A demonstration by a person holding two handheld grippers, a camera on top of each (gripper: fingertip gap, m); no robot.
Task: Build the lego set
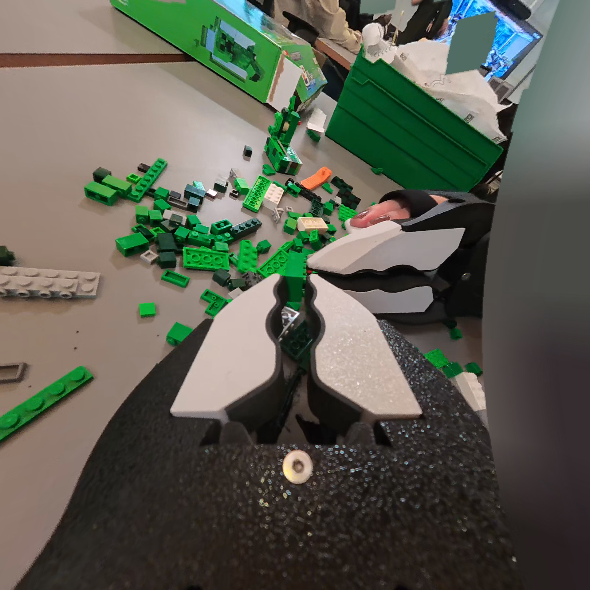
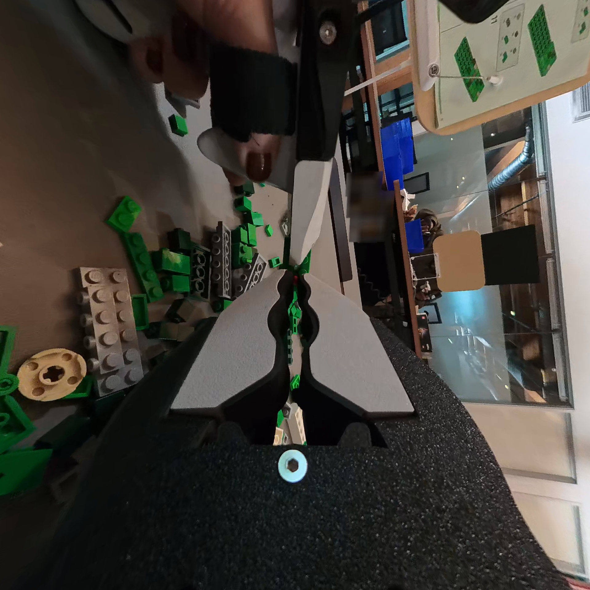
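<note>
Left wrist view: both grainy white claws, left (image 1: 292, 281) and right (image 1: 311, 265), pinch one studded green brick assembly (image 1: 295, 277).

The table (image 1: 64, 127) carries a wide scatter of loose bricks (image 1: 198, 223) across its middle. Behind the scatter a half-built model (image 1: 282, 140) stands upright, and behind that lies the set's box (image 1: 223, 48) on its side, reaching toward the far edge. To the right of the model sits a ribbed bin (image 1: 399, 127) with crumpled paper bags (image 1: 447, 79) in it. Left of the scatter, near the front, a studded plate (image 1: 48, 282) lies flat, and nearer still a long strip plate (image 1: 44, 402) lies at a slant. The left gripper (image 1: 292, 287) sits at the scatter's near edge with a small assembly (image 1: 293, 277) between its fingers; the right gripper (image 1: 314, 266) comes in from the right, its tips meeting that assembly. In the right wrist view, an instruction sheet (image 2: 510, 48) on a board stands beyond the table.
</note>
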